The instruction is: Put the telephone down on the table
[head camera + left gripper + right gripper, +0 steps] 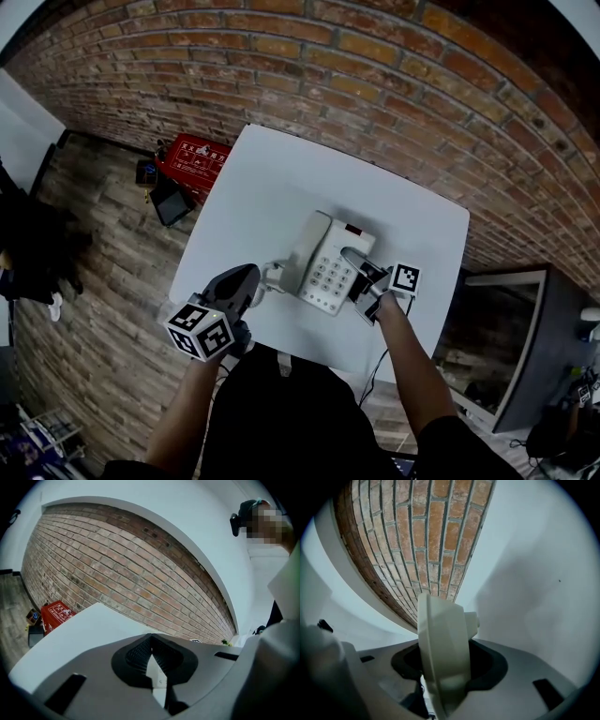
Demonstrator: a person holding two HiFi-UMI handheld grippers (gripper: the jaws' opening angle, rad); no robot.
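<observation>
Right forearm (412, 361) nearest, leading to the right gripper (361, 272), which is clamped on the telephone (323, 262). The right gripper view shows the cream casing edge (440, 644) wedged between its jaws, which stand moderately wide around the body. The grip is on the phone's right long side. The long axis runs crosswise to that gripper, and the handset sits on the side away from it.

The telephone is low over the white desk (253, 187). I cannot tell whether its base is touching yet. Judgement: the move left is straight down from this gripper, then release.

The left gripper (251, 279) sits just beside the phone's left near corner, by the coiled cord (272, 277). Its jaw tips meet and clamp nothing that I can make out (151, 648). The right gripper is the one that matters.
</observation>
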